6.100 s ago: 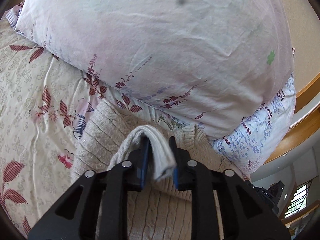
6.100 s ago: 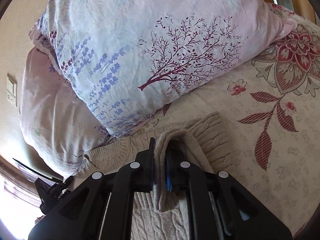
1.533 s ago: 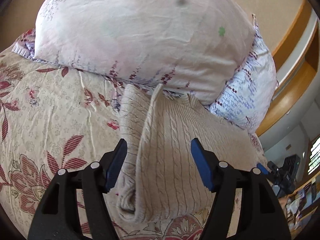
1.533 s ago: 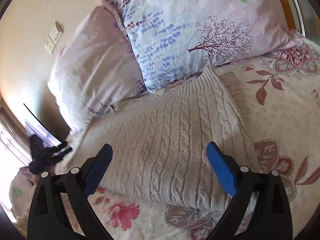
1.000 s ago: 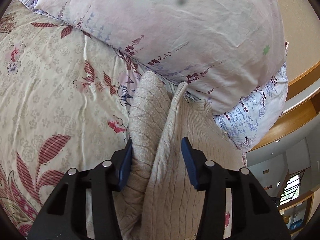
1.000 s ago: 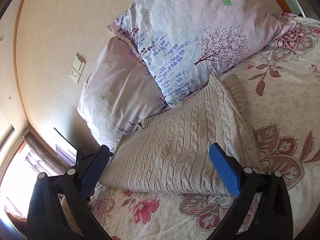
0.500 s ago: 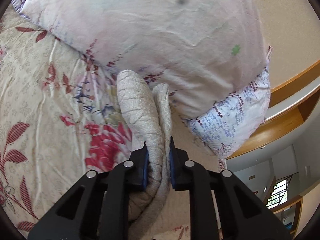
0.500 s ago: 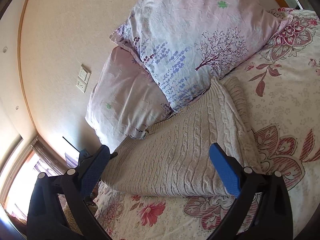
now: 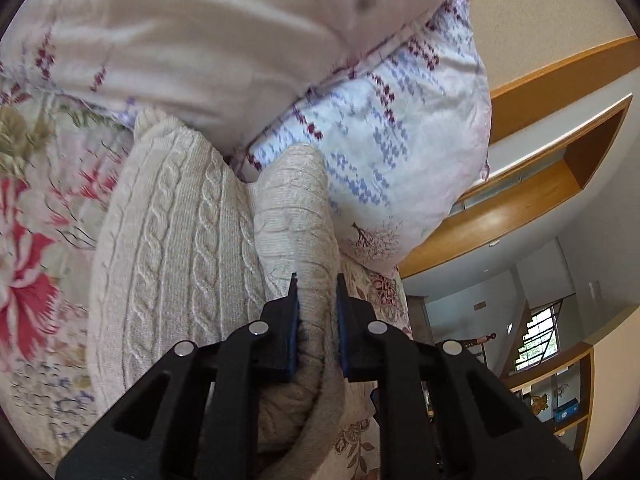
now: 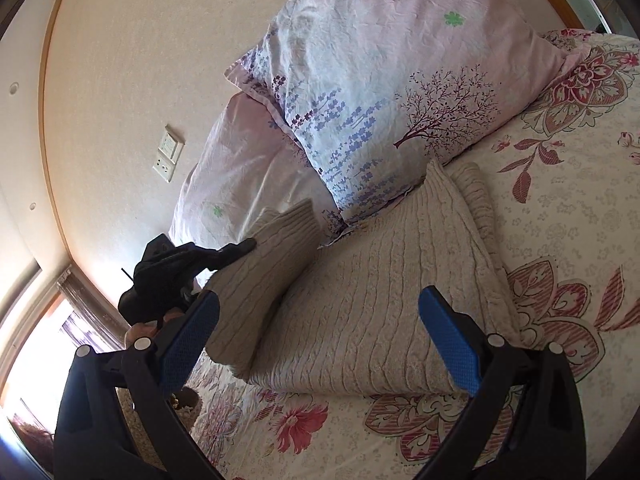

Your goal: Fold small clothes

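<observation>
Left claw [image 9: 316, 300] pinches the knit sweater [image 9: 176, 248] edge; right claw [image 10: 320, 340] gapes empty. Best carry the flap toward three o'clock, aligning edges.

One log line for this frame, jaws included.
left gripper: jaws just closed on sweater edge, lifted | right gripper: jaws open, empty | fold unfinished

left gripper [image 9: 316, 300]: black, blue pads, silver screws | right gripper [image 10: 320, 320]: apparently same build

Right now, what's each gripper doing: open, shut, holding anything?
Left gripper: shut on a fold of the knit sweater, having just closed.
Right gripper: open, empty.
</observation>
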